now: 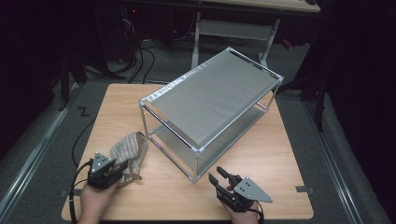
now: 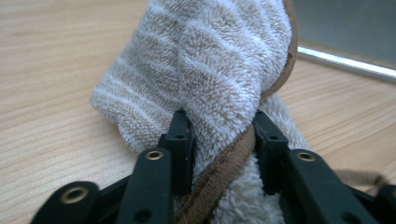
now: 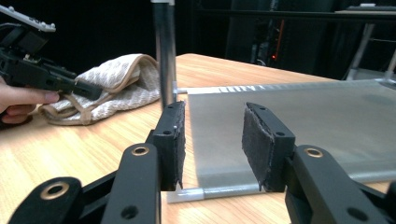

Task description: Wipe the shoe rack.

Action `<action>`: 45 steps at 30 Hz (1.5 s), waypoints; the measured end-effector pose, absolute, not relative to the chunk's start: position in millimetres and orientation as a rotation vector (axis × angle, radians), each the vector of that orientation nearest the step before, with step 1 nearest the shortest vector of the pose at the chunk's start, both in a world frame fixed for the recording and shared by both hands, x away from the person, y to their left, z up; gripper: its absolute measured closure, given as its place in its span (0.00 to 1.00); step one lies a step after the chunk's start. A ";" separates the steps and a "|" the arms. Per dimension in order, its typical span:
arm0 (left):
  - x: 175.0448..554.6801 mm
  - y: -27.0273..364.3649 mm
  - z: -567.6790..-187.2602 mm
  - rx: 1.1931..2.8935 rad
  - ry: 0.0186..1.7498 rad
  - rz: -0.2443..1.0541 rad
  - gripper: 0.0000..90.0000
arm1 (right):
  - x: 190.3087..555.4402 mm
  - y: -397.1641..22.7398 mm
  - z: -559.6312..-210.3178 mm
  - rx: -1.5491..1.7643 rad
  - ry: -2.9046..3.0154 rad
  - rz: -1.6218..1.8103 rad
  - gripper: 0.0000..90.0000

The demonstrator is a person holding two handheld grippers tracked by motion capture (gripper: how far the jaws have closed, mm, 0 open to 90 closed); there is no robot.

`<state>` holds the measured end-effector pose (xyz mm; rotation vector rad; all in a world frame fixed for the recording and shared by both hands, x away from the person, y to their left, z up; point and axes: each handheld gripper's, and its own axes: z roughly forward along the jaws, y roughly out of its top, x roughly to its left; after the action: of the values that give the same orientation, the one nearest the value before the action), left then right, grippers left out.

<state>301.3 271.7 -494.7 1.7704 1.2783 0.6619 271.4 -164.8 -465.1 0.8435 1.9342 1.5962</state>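
Observation:
A beige striped towel (image 1: pixel 132 145) with brown edging lies bunched on the wooden table (image 1: pixel 261 154) at the front left. My left gripper (image 1: pixel 122 174) is at its near end, and a fold of the towel (image 2: pixel 210 60) sits pinched between the pads of the left gripper (image 2: pixel 219 126). My right gripper (image 1: pixel 218 176) rests near the front edge, aimed at the near corner of a metal-framed rack (image 1: pixel 215 93). In the right gripper view the right gripper (image 3: pixel 212 135) stands open with nothing between its pads. The towel (image 3: pixel 116 79) and the left gripper (image 3: pixel 88 88) show at the left there.
The rack has a grey fabric top and a lower grey shelf (image 3: pixel 303 116), and it stands diagonally across the middle and back of the table. Its near corner post (image 3: pixel 164 51) rises just ahead of the right gripper. Bare table (image 1: pixel 275 186) lies at the front right.

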 end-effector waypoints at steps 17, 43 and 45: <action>270.2 279.0 -485.3 1.669 1.199 0.729 0.46 | 284.1 -133.5 -468.1 0.764 2.014 1.601 0.77; 233.0 284.6 -478.4 1.644 1.192 0.787 0.48 | 290.5 -83.0 -466.7 0.598 2.101 1.677 0.83; 238.3 276.0 -477.7 1.654 1.164 0.777 0.48 | 287.4 -87.1 -466.0 0.599 2.089 1.677 0.82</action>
<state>238.3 276.0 -477.7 1.6540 1.1641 0.7774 287.4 -87.1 -466.0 0.5987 2.0885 1.6774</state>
